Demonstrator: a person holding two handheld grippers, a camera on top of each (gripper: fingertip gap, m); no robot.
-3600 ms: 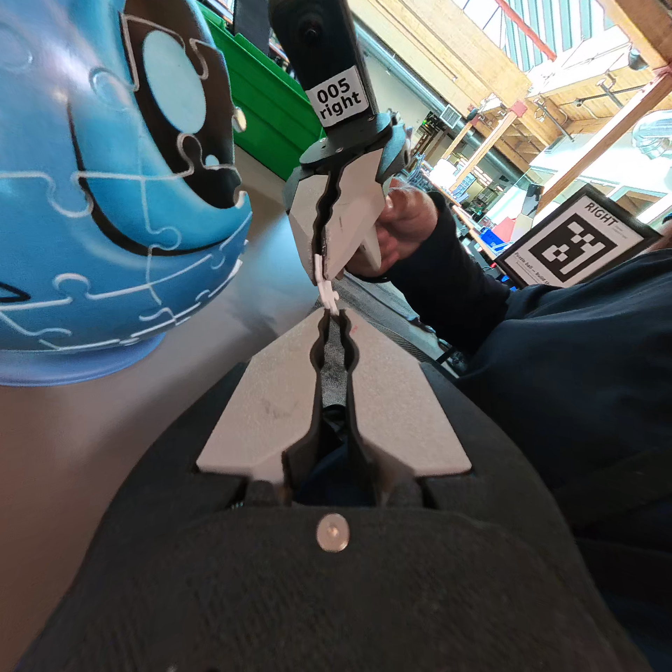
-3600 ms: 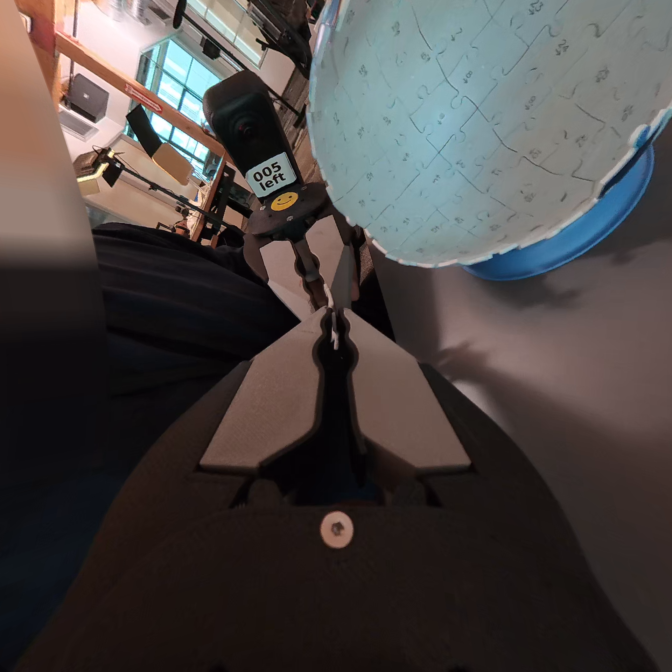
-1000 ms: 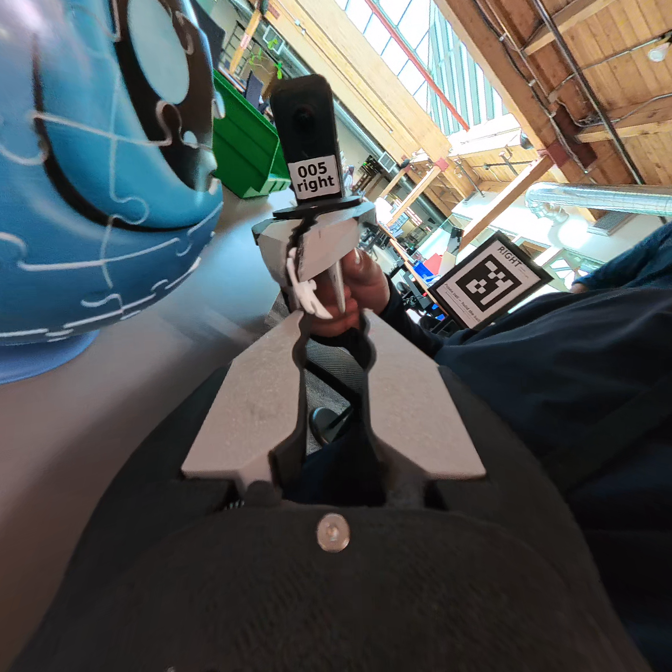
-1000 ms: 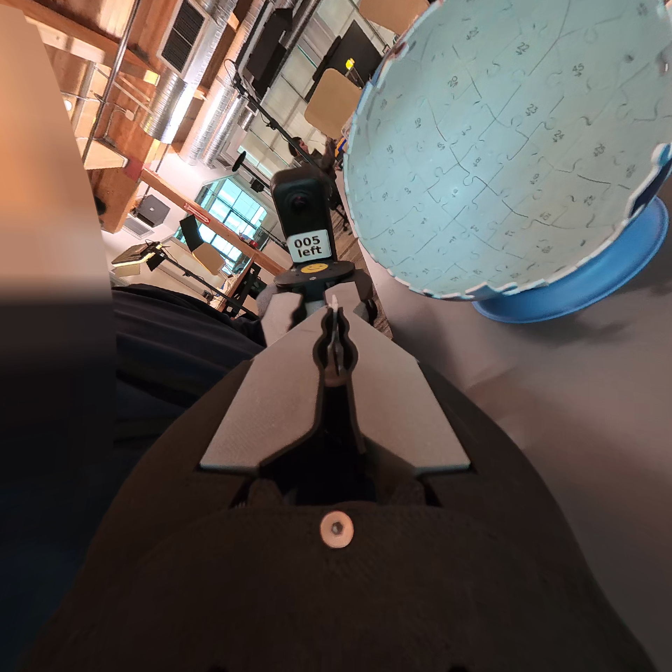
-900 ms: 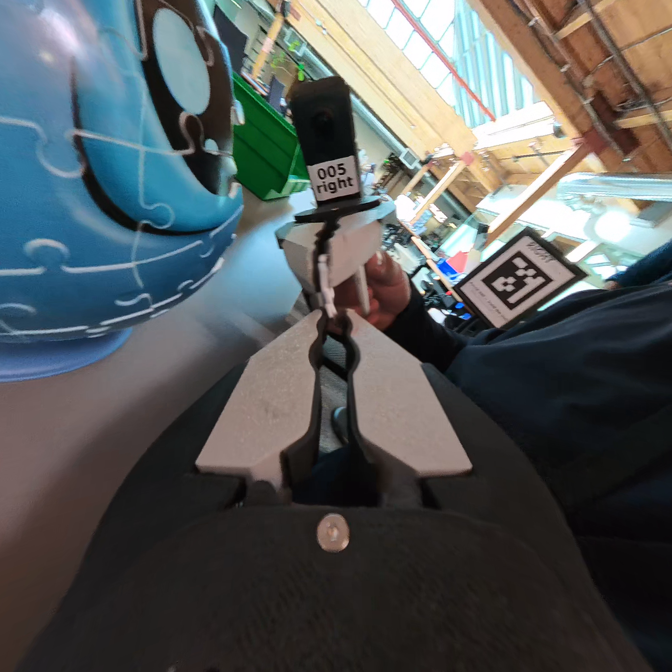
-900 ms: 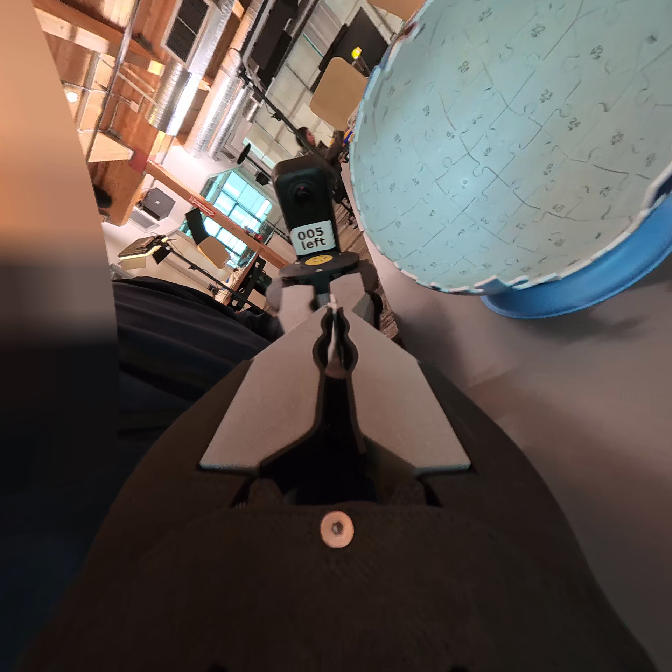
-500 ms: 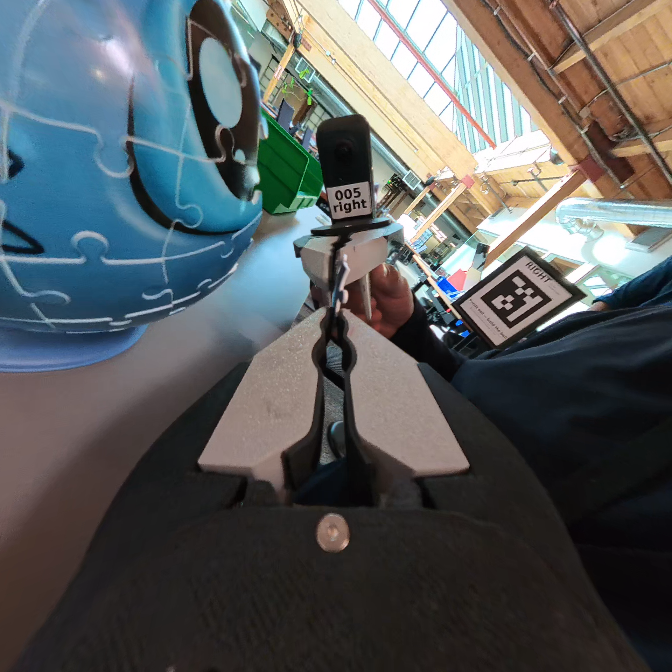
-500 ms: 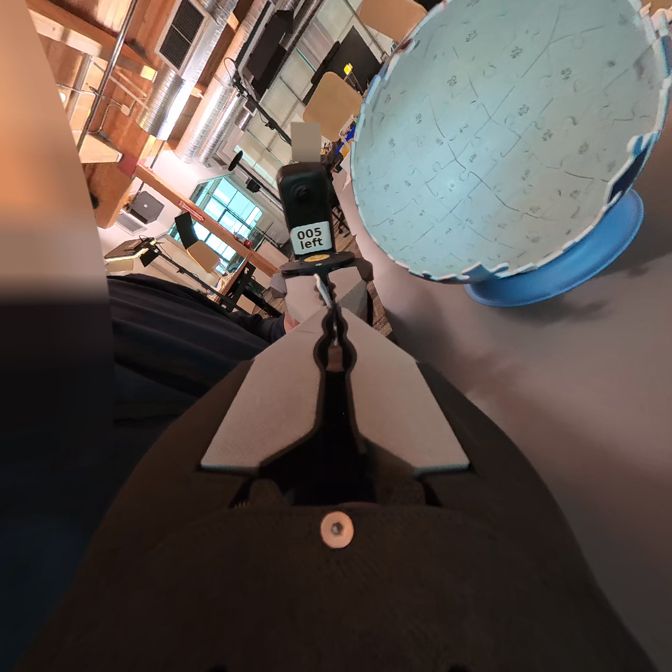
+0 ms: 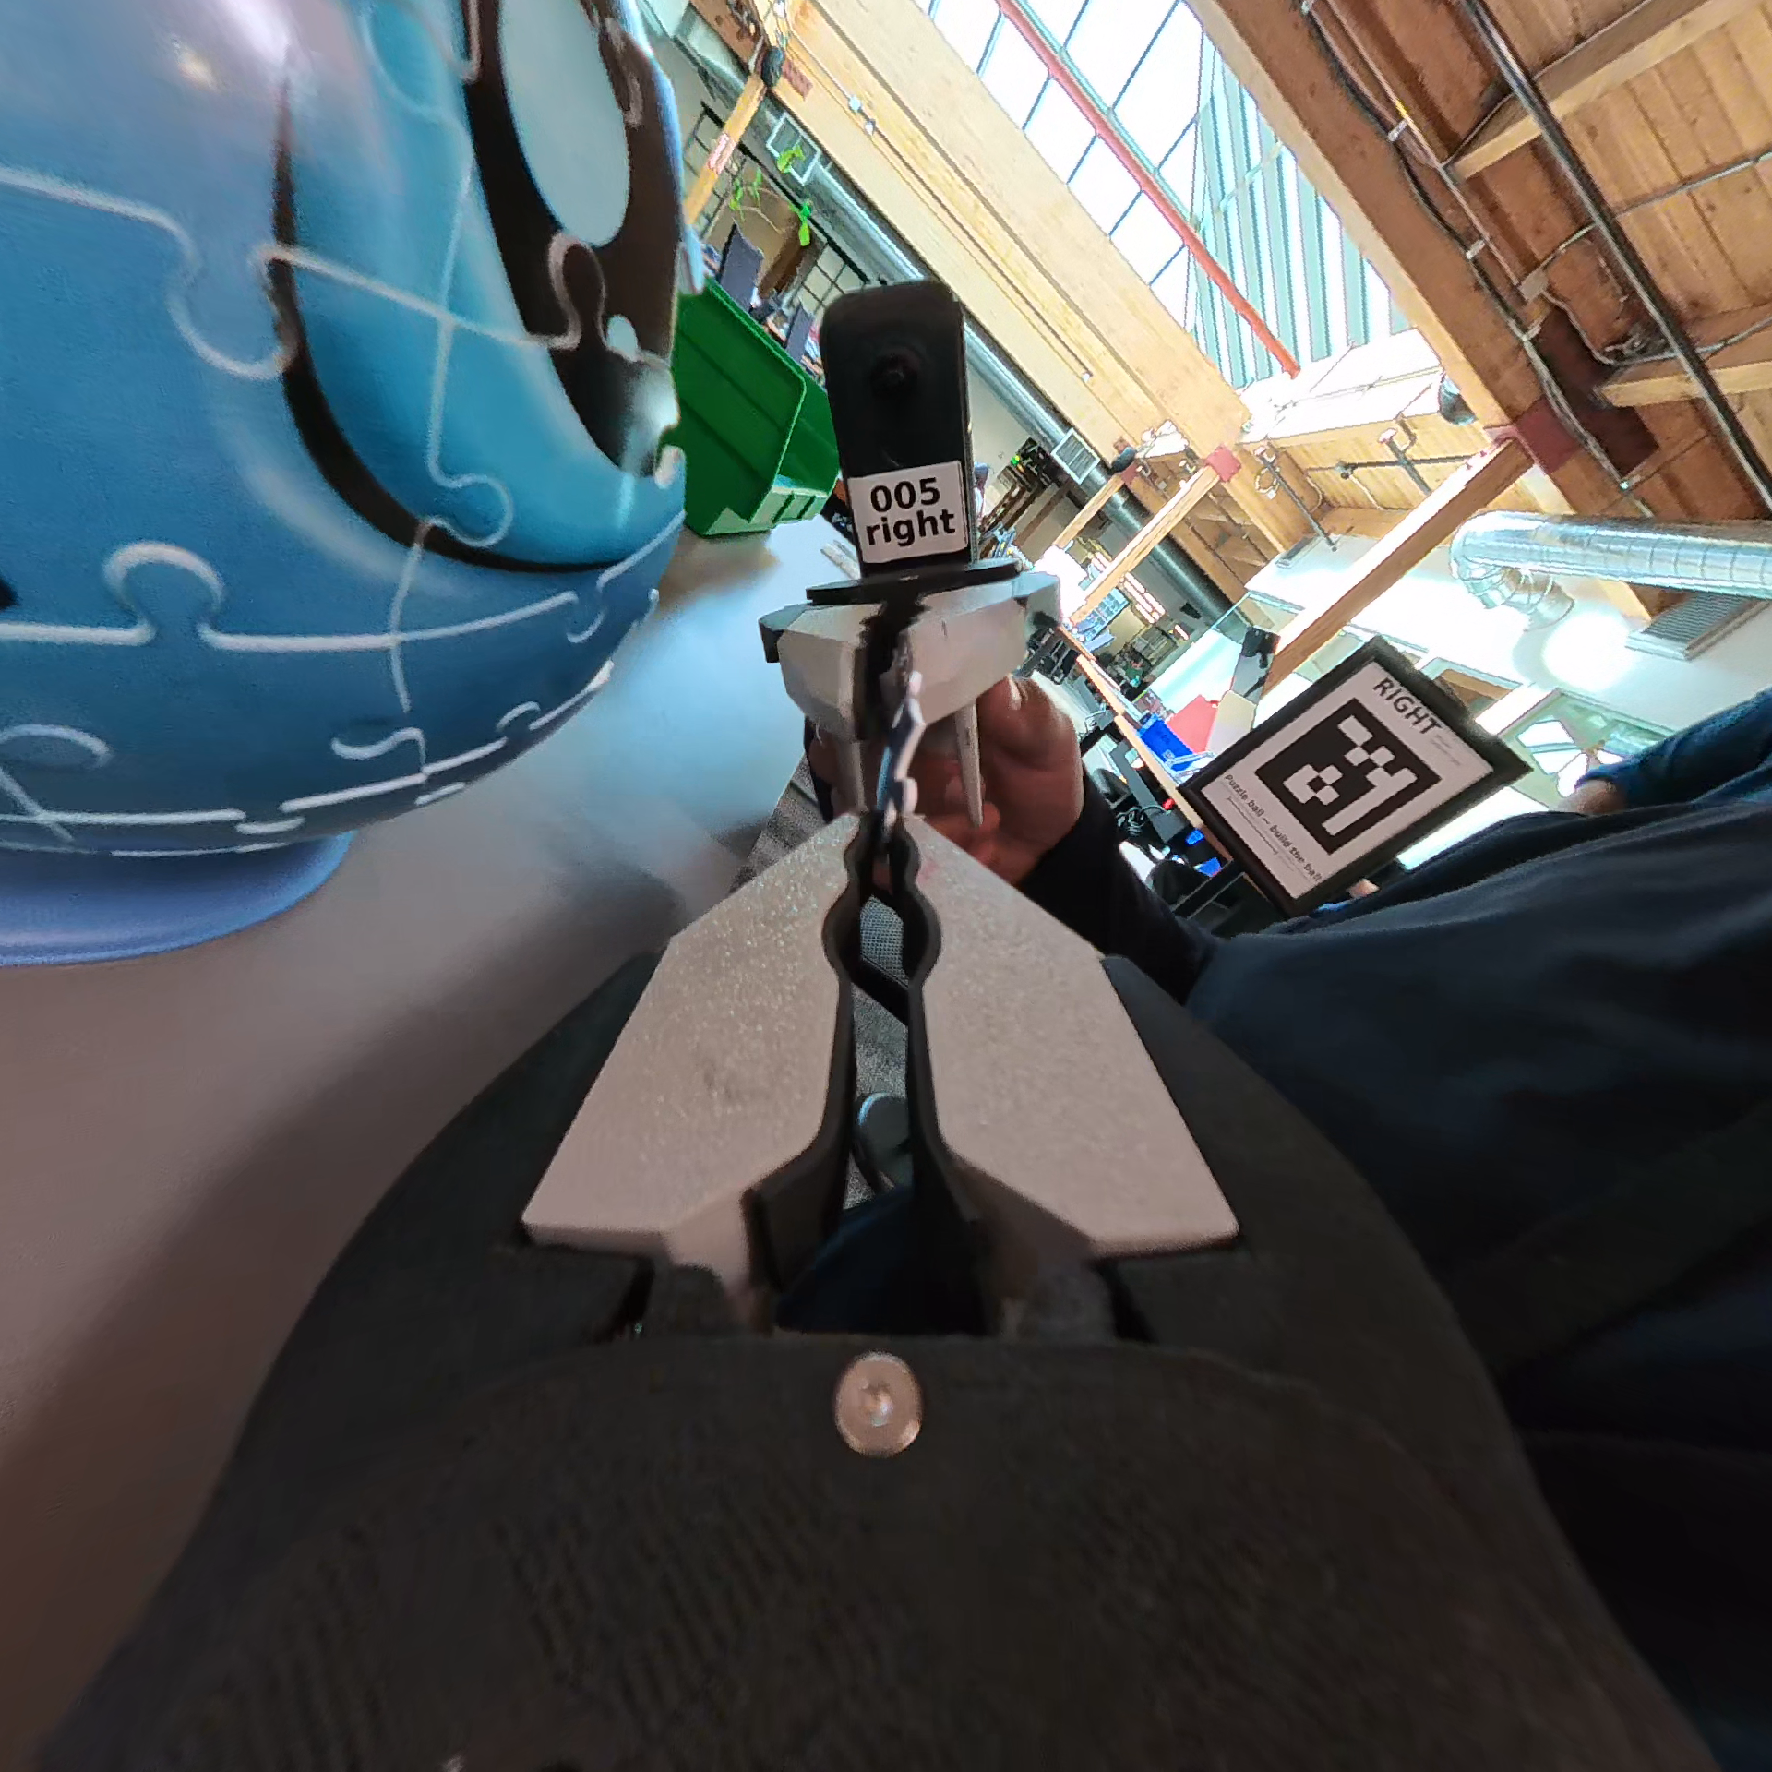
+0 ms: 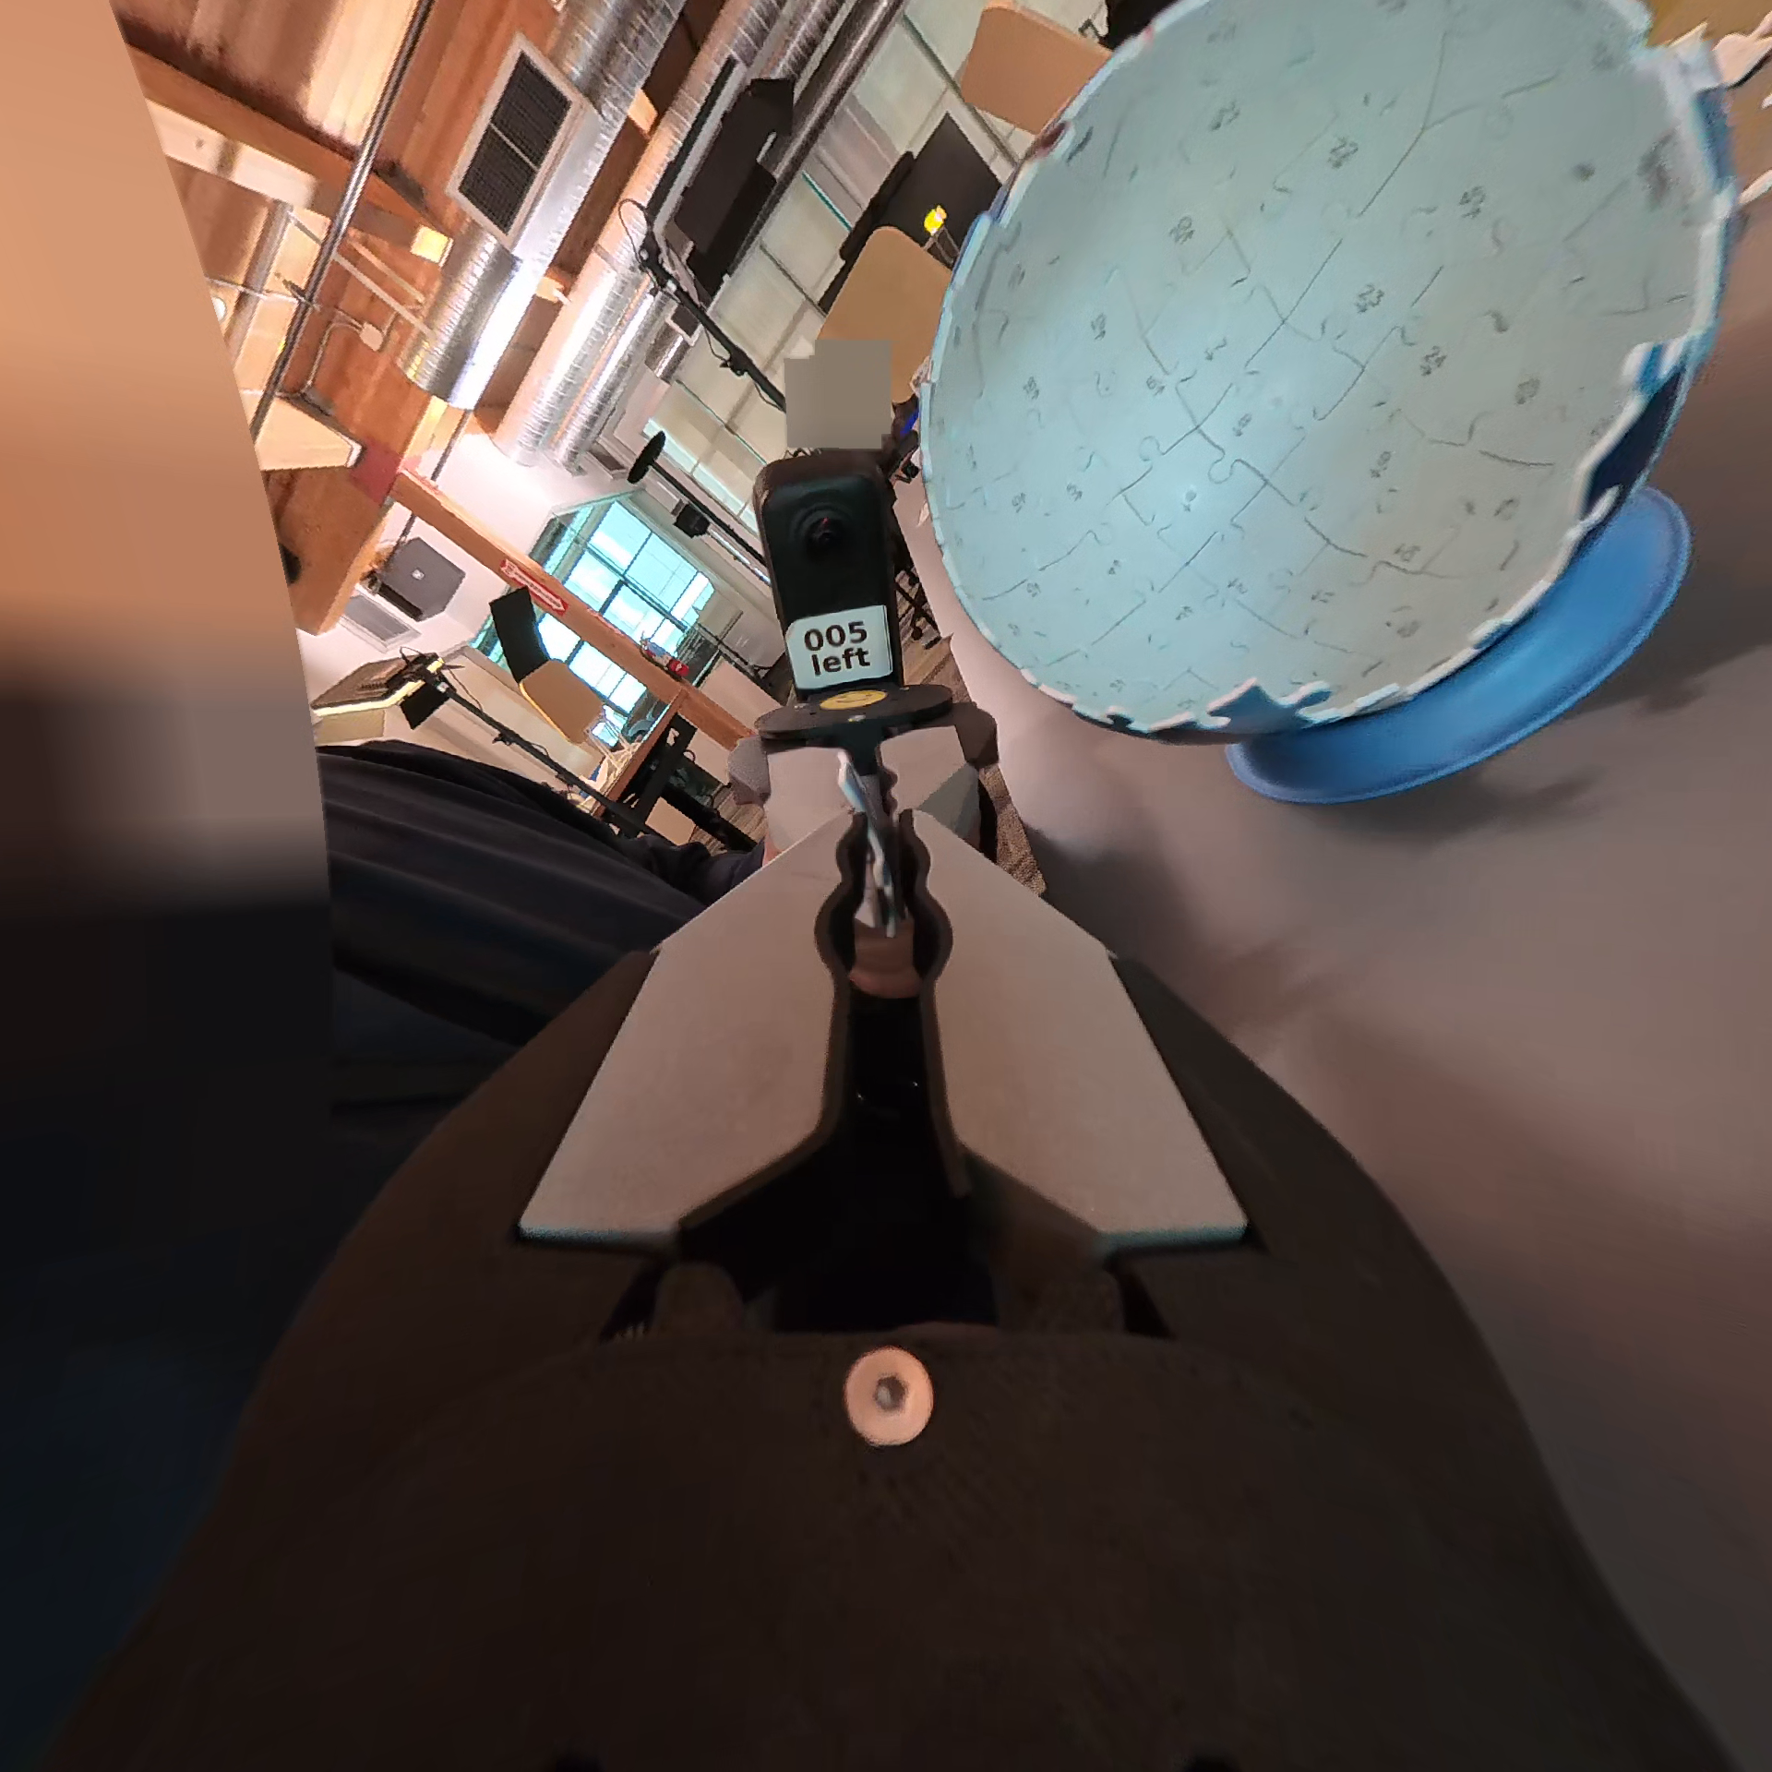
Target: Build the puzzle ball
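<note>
The half-built puzzle ball (image 9: 288,431) stands on its blue ring stand (image 9: 144,911) at the upper left of the left wrist view. The right wrist view shows its pale inside (image 10: 1294,384) and the stand (image 10: 1486,690). My left gripper (image 9: 887,834) and my right gripper (image 10: 877,844) face each other tip to tip beside the ball. Both are shut on a small puzzle piece (image 9: 901,757) held edge-on between them, which also shows in the right wrist view (image 10: 874,868). I cannot tell whether it is one piece or two joined. The other gripper shows opposite in each view (image 9: 892,690) (image 10: 863,767).
The grey table (image 9: 192,1103) runs under the ball. A green bin (image 9: 748,422) stands behind it. A framed black-and-white marker sign (image 9: 1352,777) stands at the right. A person's hand (image 9: 1016,767) and dark sleeve (image 9: 1438,1055) are close on the right. My left and right fingertips are right by each other.
A second ago my left gripper was open. It has shut on the piece that the right gripper holds. Both grippers have shifted slightly relative to the ball while staying tip to tip.
</note>
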